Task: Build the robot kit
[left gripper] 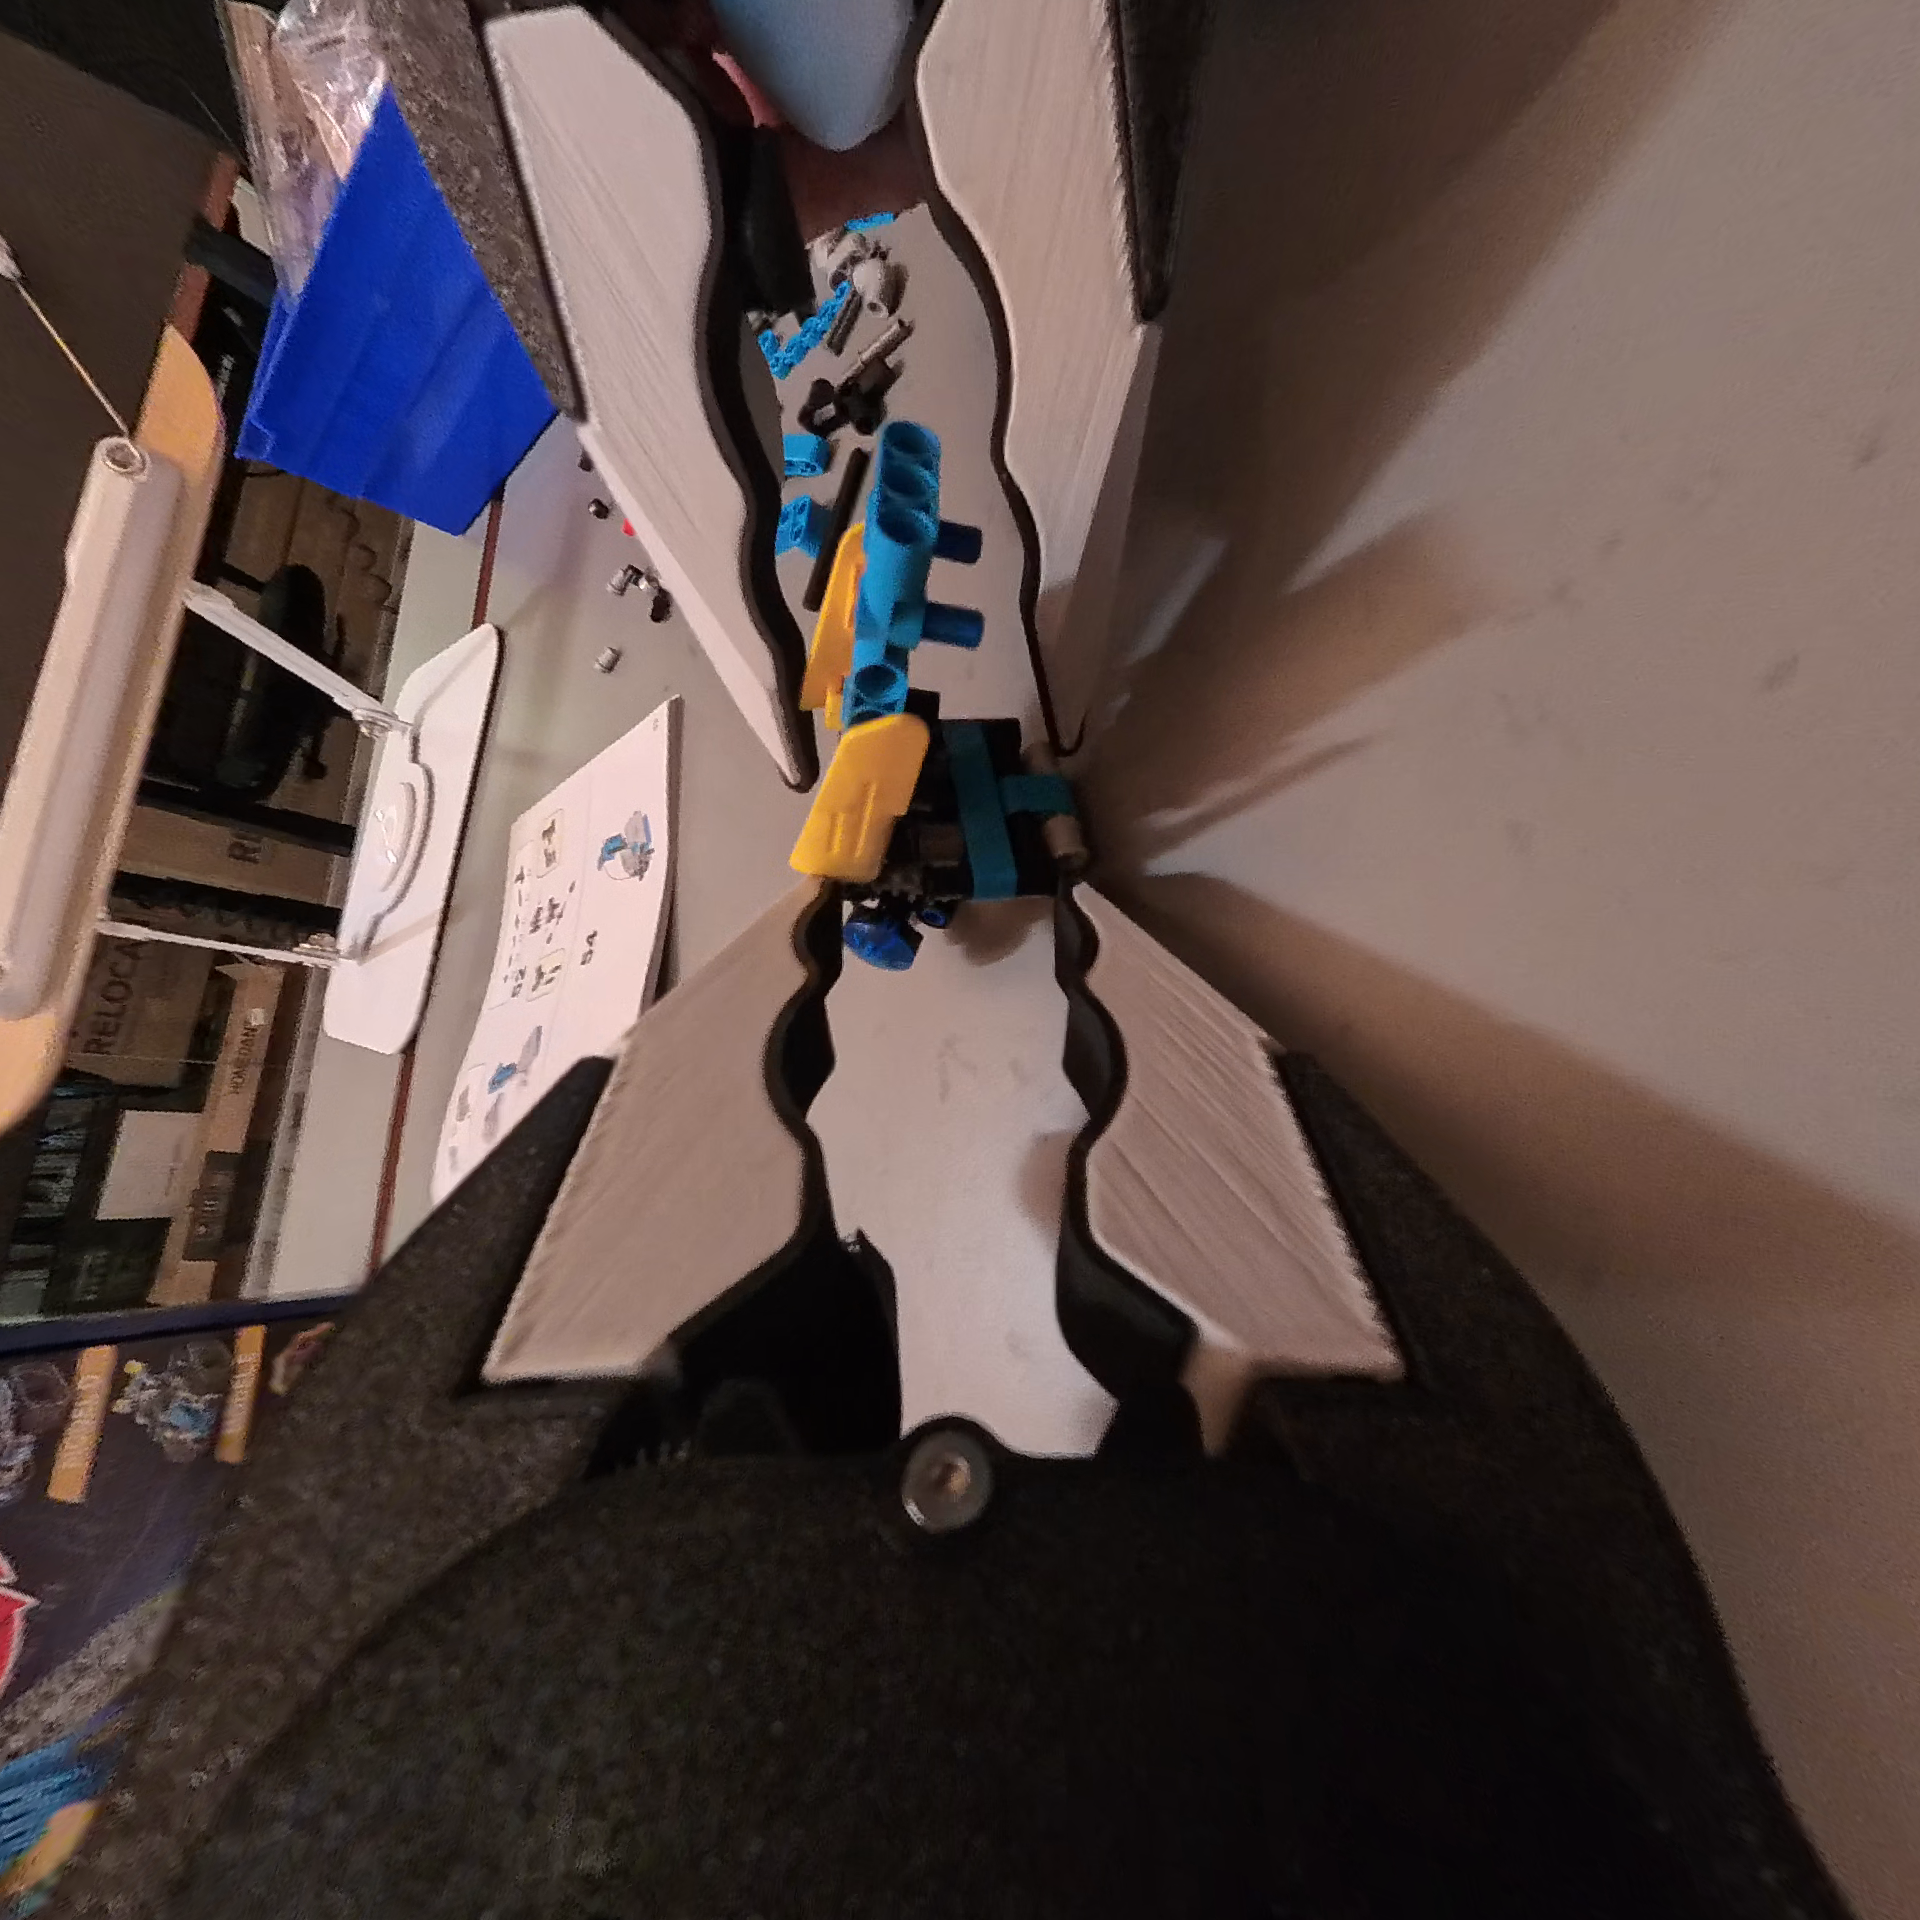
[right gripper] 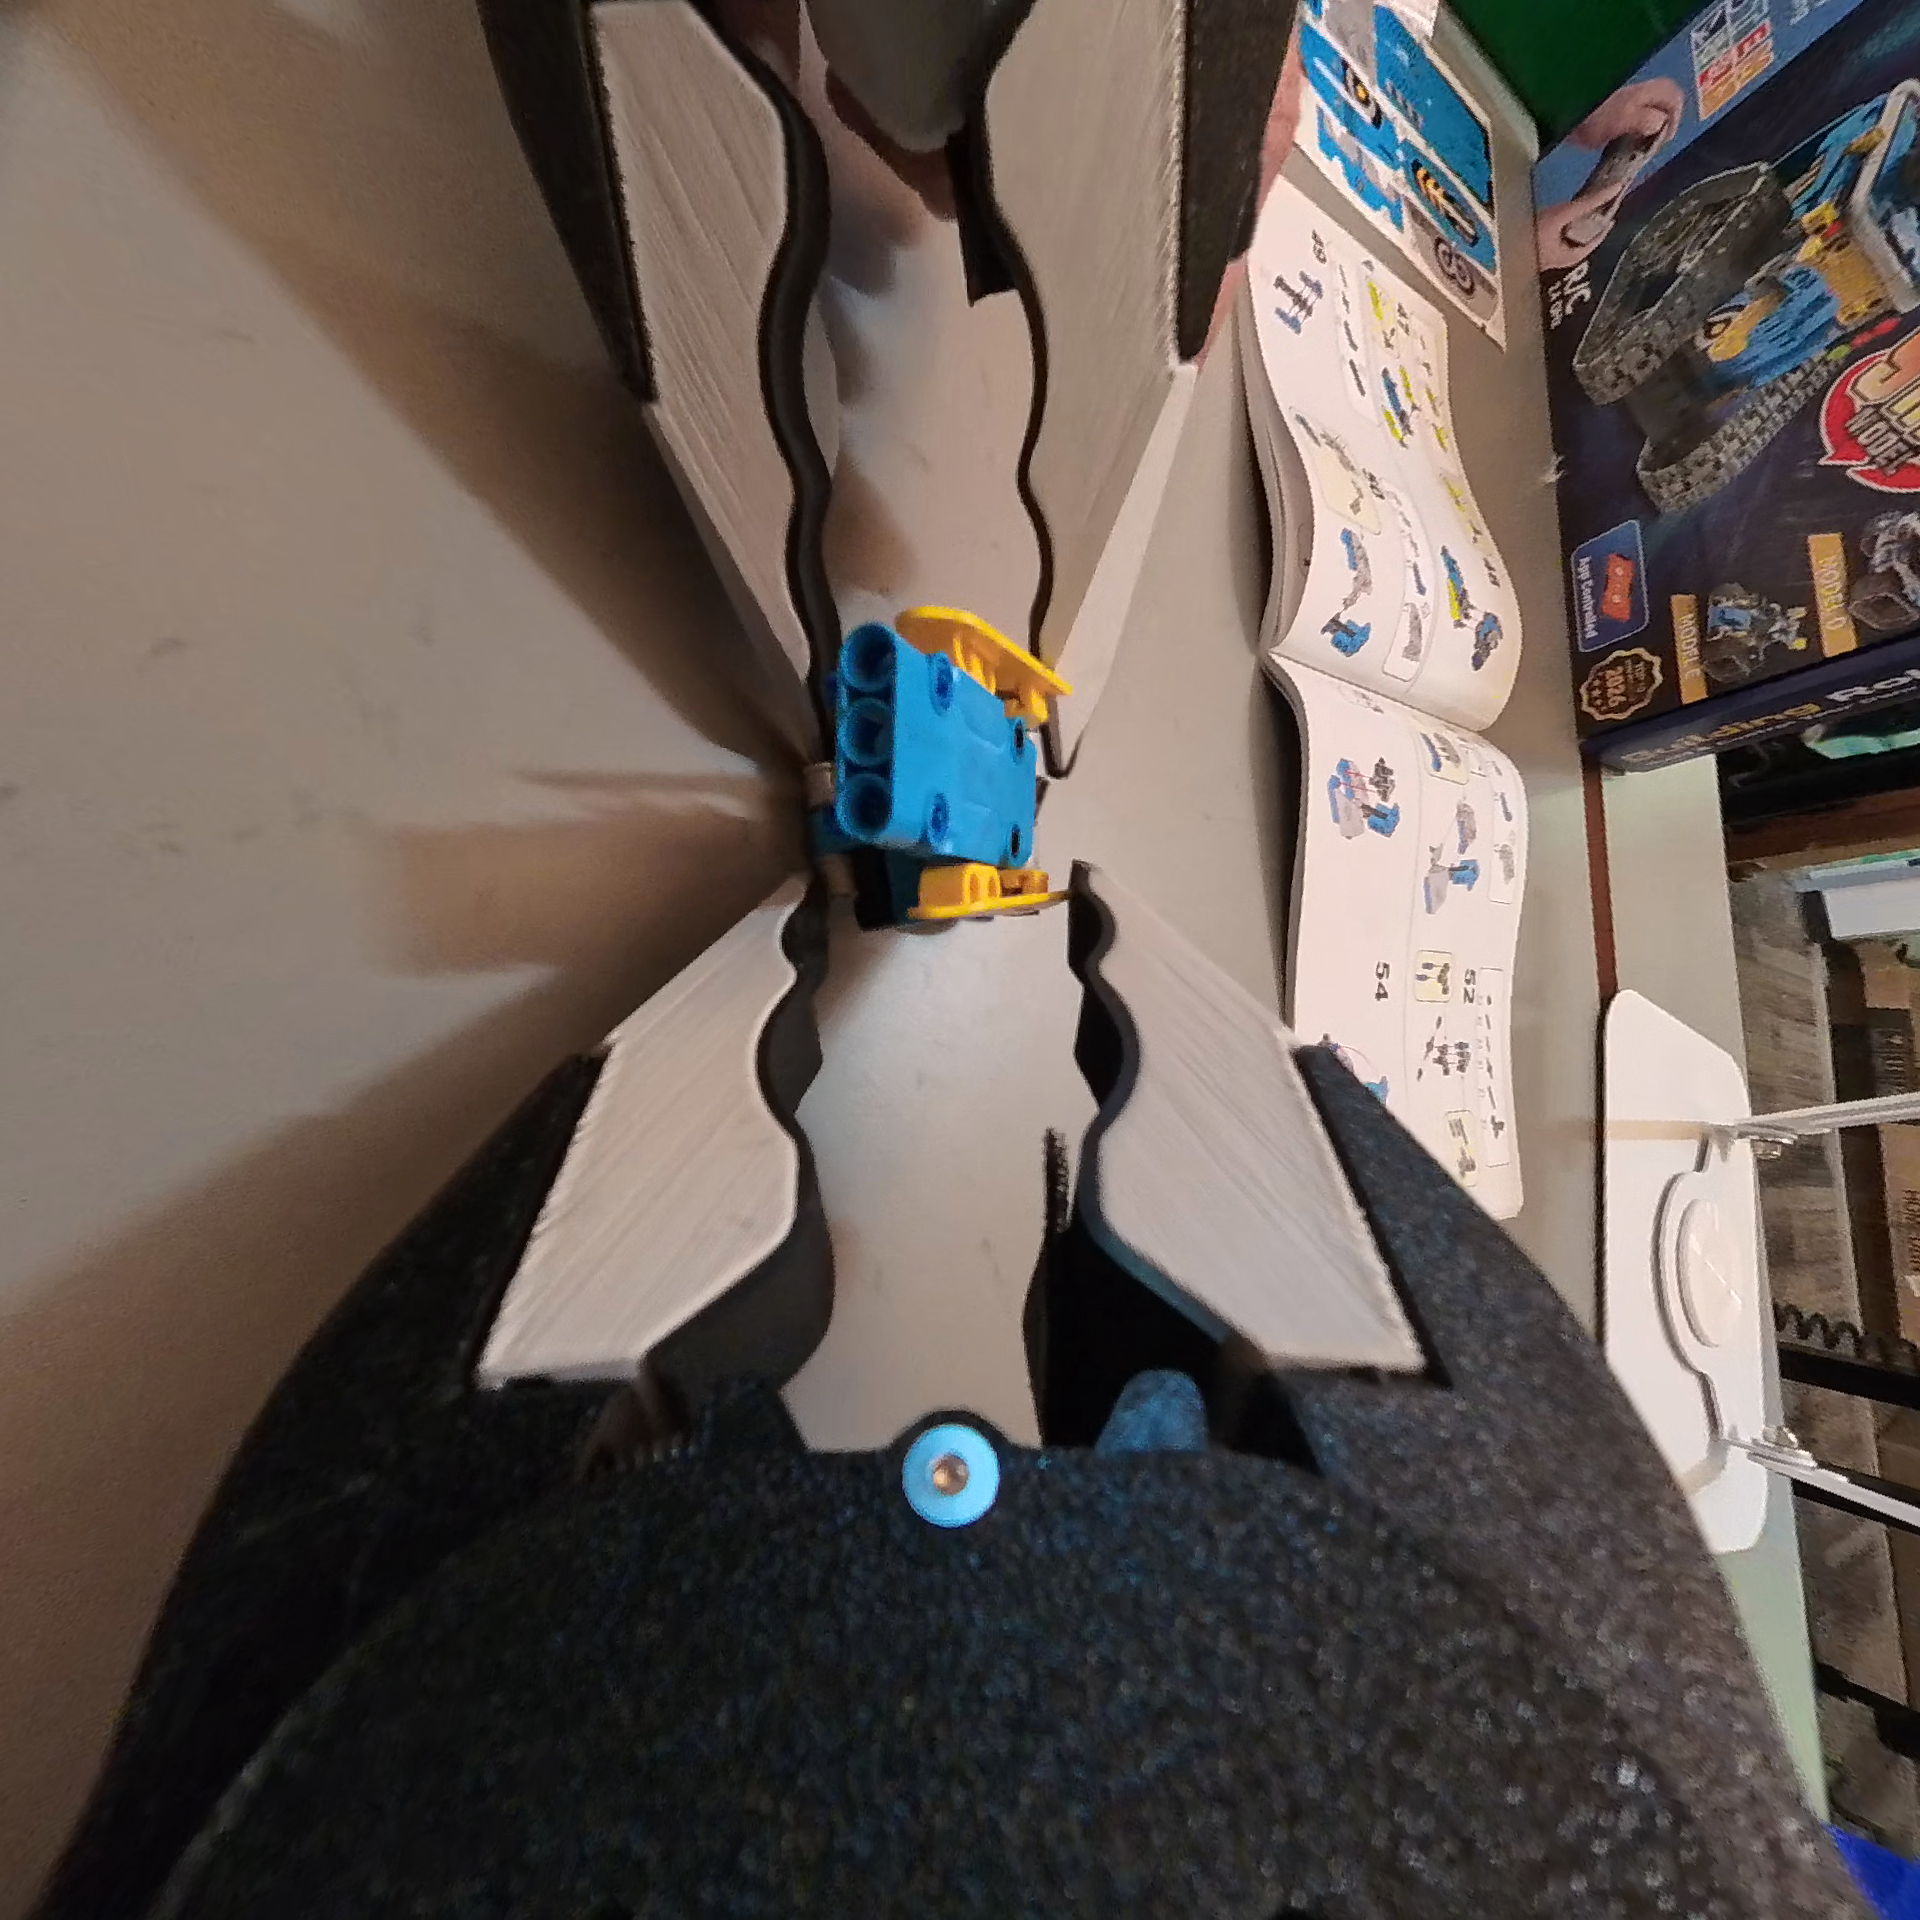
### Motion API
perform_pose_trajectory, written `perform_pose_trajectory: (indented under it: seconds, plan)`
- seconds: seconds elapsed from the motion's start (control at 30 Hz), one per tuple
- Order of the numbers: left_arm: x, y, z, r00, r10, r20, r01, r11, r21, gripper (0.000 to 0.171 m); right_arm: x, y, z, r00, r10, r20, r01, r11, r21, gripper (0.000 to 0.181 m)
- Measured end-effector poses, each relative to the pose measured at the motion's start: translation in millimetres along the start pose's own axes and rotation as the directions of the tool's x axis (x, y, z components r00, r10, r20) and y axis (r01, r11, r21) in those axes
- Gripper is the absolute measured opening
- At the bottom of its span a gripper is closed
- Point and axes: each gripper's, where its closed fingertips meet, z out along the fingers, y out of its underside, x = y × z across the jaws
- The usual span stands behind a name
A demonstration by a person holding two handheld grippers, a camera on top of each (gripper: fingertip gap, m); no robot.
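Grey table (right gripper: pixel 1164 790) carries everything; both views are rolled sideways. Dark printed box (right gripper: pixel 1745 395) sits at the table's far edge in the right wrist view, open instruction booklet (right gripper: pixel 1392 831) just beside it, nearer the grippers. Blue bin (left gripper: pixel 384 343) stands toward the opposite end of the table, clear bag (left gripper: pixel 312 114) above it. White stand base (left gripper: pixel 416 831) rests at the table edge next to the booklet.

Both grippers meet tip to tip over the bare middle of the table, each on one end of the same toy-brick assembly (left gripper: pixel 904 748): blue block with round holes, yellow plates, black core.

Left gripper (left gripper: pixel 935 894): jaws partly closed; the tips sit against the assembly's black end, blue pins poking between them. Looks like a grip, contact on both sides not fully clear.

Right gripper (right gripper: pixel 945 883): jaws similarly narrowed at the block's yellow-plate end; one tip seems to touch, the other shows a slim gap. Cannot tell if it clamps.

Loose parts (left gripper: pixel 842 332) (blue links, grey and black pins) lie scattered beyond the assembly, between the far fingers. Small dark pins (left gripper: pixel 634 587) lie near the bin.
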Motion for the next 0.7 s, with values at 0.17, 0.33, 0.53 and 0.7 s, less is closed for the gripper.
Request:
perform_pose_trajectory:
  seconds: [0.17, 0.33, 0.53, 0.7]
  plan:
    - [6, 0, -11, 0.974, -0.193, -0.115, 0.196, 0.980, 0.016, 0.038, -3, -4, 1, 1.000, -0.016, 0.008, 0.015, 1.000, 0.008, 0.046]
    - [4, -5, -16, 0.888, -0.411, -0.205, 0.426, 0.904, 0.034, 0.033, -4, -6, 2, 1.000, -0.003, 0.020, 0.003, 1.000, 0.024, 0.045]
    - [0, -4, -14, 0.833, -0.516, -0.200, 0.528, 0.849, 0.012, 0.024, -3, -9, 3, 0.999, 0.006, 0.036, -0.007, 1.000, 0.026, 0.040]
    - [-1, -4, -13, 0.738, -0.631, -0.237, 0.646, 0.763, -0.019, 0.019, -3, -10, 3, 1.000, 0.005, 0.023, -0.005, 1.000, 0.026, 0.040]
